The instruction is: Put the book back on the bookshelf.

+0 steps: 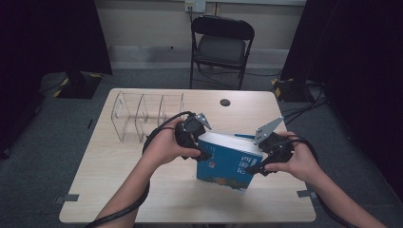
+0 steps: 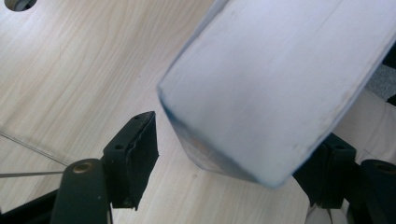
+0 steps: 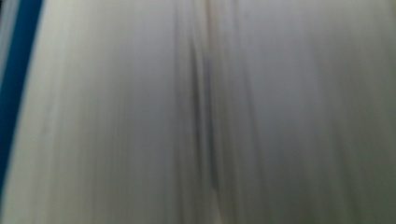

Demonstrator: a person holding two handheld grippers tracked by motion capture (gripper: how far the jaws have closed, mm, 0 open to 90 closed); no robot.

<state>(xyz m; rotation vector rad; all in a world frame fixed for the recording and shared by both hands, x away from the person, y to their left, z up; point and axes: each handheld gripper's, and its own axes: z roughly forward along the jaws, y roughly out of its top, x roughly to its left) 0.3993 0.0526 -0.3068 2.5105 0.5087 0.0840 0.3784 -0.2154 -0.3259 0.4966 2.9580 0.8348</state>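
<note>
- Right gripper: it grips the near right edge of the blue book, jaws clamped across the cover; its own camera sits hard against the page block. Judged risk: a one-sided hold lets the heavy book swing or slide out.
- Blue book: it is tilted up off the table, near its middle, between both grippers.
- Left gripper: its jaws stand apart around the book's corner, one pad clear of the book, so it gives no firm support. Closing askew could bend the cover or pages.
- Clear divider rack: it stands beyond on the left, empty. A hurried swing could knock it or miss a slot.
</note>
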